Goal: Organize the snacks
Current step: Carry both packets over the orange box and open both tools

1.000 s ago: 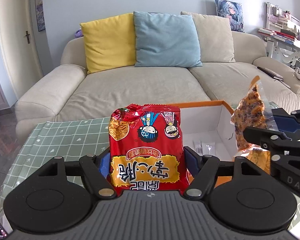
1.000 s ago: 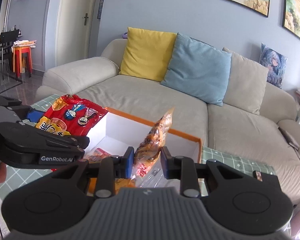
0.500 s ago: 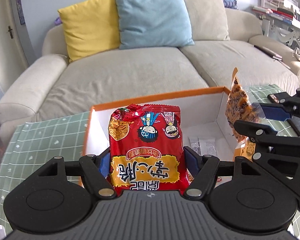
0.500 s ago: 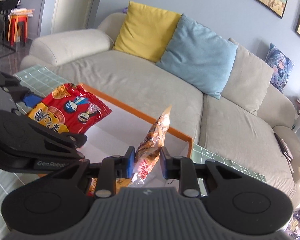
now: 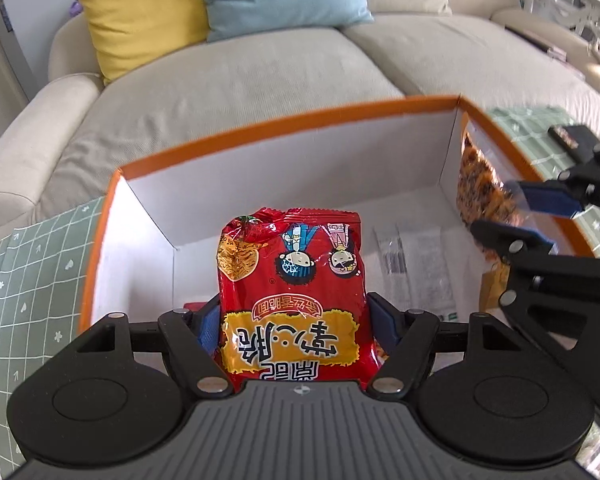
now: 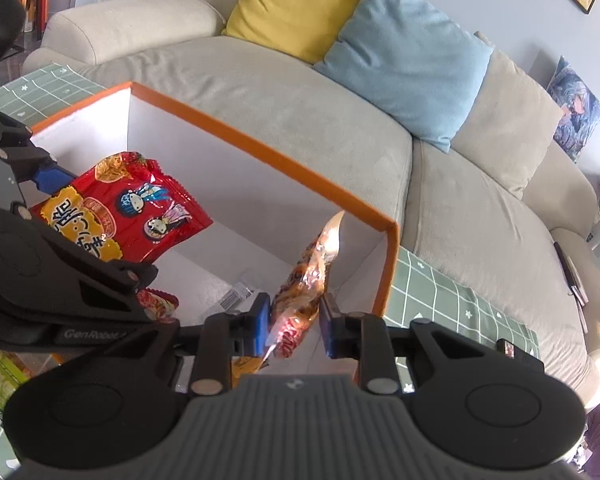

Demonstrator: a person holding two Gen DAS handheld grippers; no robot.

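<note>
Your left gripper (image 5: 296, 330) is clamping one red snack bag (image 5: 290, 300) across its width, blue pads pressing both sides. It's glossy crinkled foil, rectangular and puffy, with cartoon figures and a yellow label, and it's hanging over the left half of the box (image 5: 284, 128).

The box is one open rectangular carton, orange rim, smooth white walls inside, sitting on a green grid-patterned tablecloth (image 5: 32, 264). On its floor you're looking at flat clear wrappers (image 5: 416, 264) with a barcode; I can't count them for sure. There's also another red packet (image 6: 158, 304) partly hidden under your left gripper, and a yellowish pack (image 5: 492, 292) near the right wall.

Your right gripper (image 6: 294, 322) is pinching one slim clear pouch (image 6: 308, 280) at a narrow opening. It's shiny, crumpled plastic with orange-brown snack pieces inside, standing upright over the right end of the box, close to the right wall.

Behind the table: one beige fabric sofa (image 6: 284, 92) and three square cushions, one yellow (image 6: 296, 4), one light blue (image 6: 404, 60), one beige (image 6: 508, 112). All are soft and matte.
</note>
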